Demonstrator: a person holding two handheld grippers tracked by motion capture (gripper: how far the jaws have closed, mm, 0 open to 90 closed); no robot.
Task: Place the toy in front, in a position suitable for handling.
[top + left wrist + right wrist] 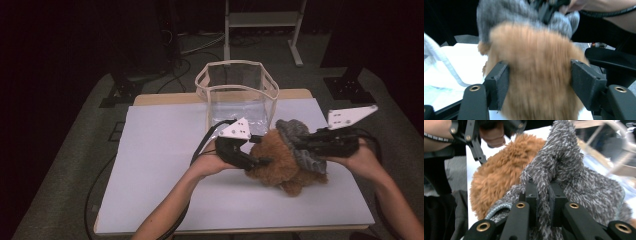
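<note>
1. A brown fluffy toy lies on the white table, near the right side. A grey fuzzy cloth sits on top of the toy, like a hat or a little cover.

2. The right gripper is pinched tight on a fold of the grey fuzzy cloth. In the right gripper view you can see the fuzz squeezed between its two black jaws.

3. The left gripper has its jaws around the brown fluffy toy, one on each side. The fur fills the gap and touches both pads, but the jaws stand fairly wide. I think the hold is loose, not a real squeeze.

4. My guess is that the cloth is being put on the toy or pulled off it. I cannot tell which. Either way the job looks part done, since the cloth lies only on the top of the toy.

5. A see-through bag with a cream rim stands open at the far edge of the table. Nothing is in it that I can see. It may be where things go later.

6. There is lots of bare table to the left and in front. The toy is close to the right edge and close to the bag, so moves that way need care.
</note>
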